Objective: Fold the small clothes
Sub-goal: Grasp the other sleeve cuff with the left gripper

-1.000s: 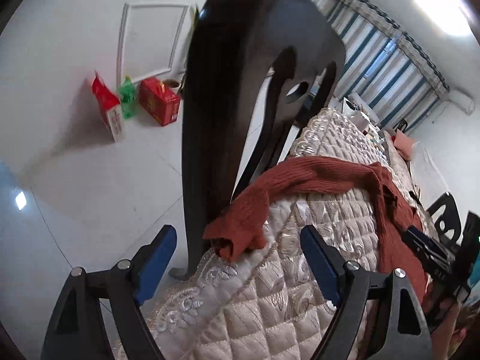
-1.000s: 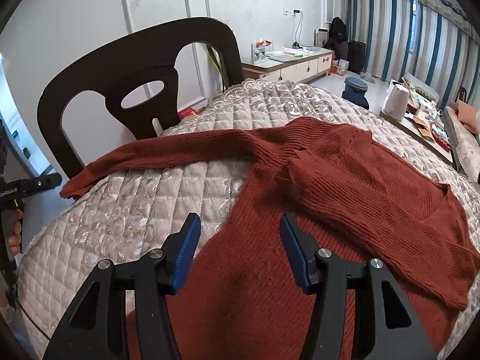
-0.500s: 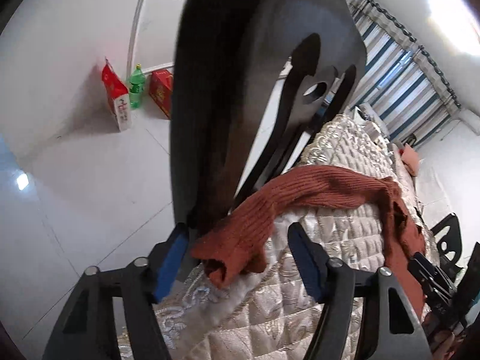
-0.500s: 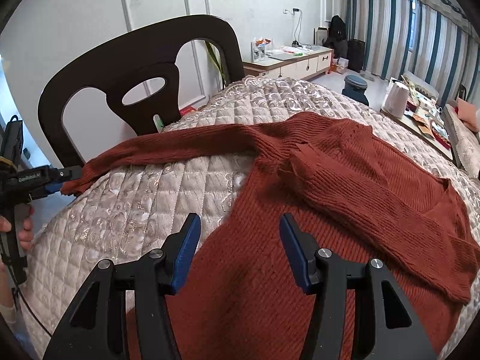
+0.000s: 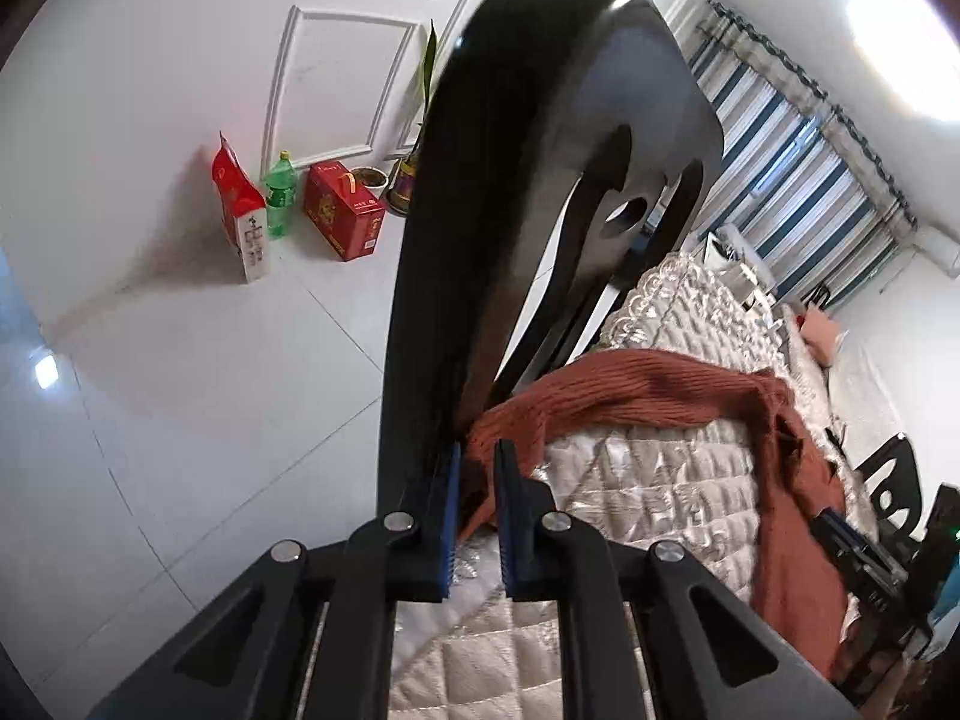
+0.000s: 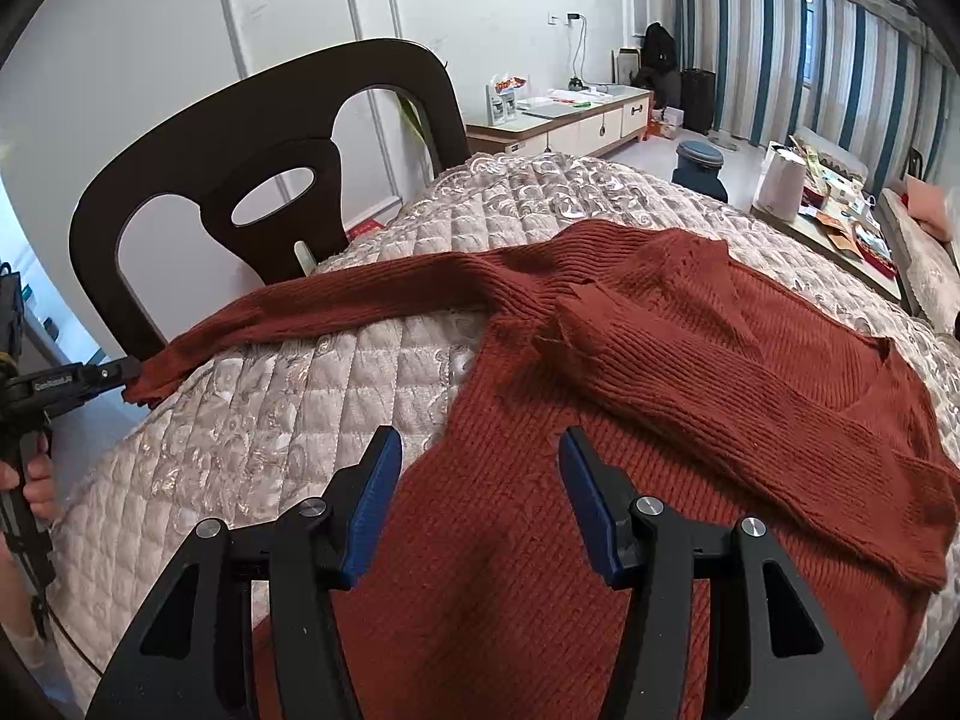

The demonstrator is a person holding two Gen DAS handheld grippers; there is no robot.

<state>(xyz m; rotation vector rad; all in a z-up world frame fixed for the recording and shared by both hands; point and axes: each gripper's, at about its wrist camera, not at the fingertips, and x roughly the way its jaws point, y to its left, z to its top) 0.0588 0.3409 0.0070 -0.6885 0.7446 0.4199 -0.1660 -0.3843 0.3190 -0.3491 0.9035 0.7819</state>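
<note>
Left wrist view: my left gripper (image 5: 477, 468) pinches the sweater (image 6: 600, 420) cuff beside the chair (image 5: 510, 210), right gripper (image 6: 474, 480) spread; cuff may snag there.

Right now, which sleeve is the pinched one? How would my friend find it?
Find the dark chair at the quilted table. The sweater's long sleeve stretches toward it, cuff over the edge in the left gripper. The other sleeve lies across the body.

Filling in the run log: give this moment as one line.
left gripper: shut on sweater cuff | right gripper: open above sweater body | sweater flat on quilted table
</note>
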